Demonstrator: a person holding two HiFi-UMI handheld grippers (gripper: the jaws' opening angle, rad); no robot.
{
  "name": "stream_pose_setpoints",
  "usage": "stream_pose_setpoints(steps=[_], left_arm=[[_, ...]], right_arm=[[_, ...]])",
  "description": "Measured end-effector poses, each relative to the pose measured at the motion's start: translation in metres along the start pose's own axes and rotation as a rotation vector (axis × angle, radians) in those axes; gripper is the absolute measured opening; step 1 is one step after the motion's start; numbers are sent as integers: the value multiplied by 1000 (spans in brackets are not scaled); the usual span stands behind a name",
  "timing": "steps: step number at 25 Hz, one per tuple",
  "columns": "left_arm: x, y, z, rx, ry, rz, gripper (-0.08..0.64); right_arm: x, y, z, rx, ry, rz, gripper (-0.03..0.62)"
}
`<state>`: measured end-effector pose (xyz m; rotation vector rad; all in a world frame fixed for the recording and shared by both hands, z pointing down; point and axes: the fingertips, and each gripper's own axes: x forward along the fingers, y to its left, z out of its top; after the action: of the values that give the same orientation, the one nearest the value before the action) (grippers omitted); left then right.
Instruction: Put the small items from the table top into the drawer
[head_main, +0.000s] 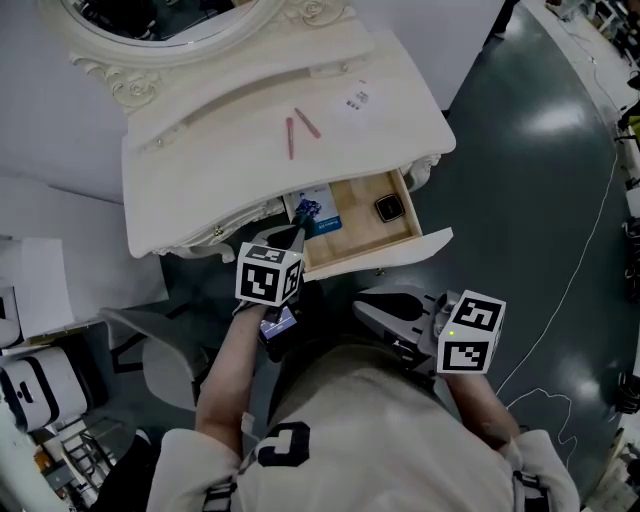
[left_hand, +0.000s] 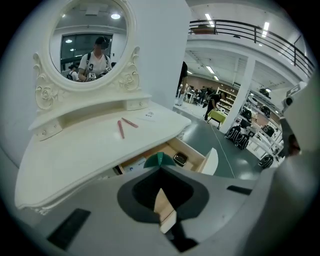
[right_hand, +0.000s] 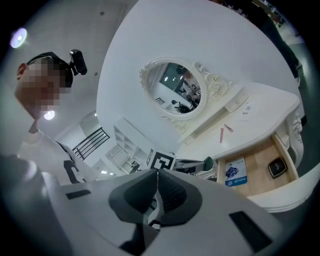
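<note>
2 slim pink sticks (head_main: 290, 138) and a small white printed label (head_main: 357, 100) lie on the cream dressing table (head_main: 200, 190), above its open wooden drawer (head_main: 362, 232), which holds a blue printed card (head_main: 316, 211) and a dark square gadget (head_main: 389, 208). The left gripper (head_main: 297, 236), jaws together and empty, points down at the drawer's card end. The right gripper (head_main: 368, 306), likewise closed on nothing, hangs just outside the drawer front.

Head view steeply down, gripper views low and near; open drawer (head_main: 362, 235) in all three.
</note>
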<state>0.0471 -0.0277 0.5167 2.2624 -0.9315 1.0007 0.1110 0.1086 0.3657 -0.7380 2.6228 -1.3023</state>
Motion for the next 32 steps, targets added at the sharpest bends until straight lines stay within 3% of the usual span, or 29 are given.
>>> stream_pose_setpoints(steps=[10,15,24,32], left_arm=[[31,9,-11,49,66,11,52],[48,12,-22,28,117,-29,52],[75,22,-30,71,159,-37,52],[88,23,-41,50,178,-38,54]], right_arm=[[3,-6,-4,19,2,-17,29],[5,-10,-4,26,2,-27,29],[11,-16,-2,38,-4,-45,29],[11,-22,-2,50,6,-72,29]])
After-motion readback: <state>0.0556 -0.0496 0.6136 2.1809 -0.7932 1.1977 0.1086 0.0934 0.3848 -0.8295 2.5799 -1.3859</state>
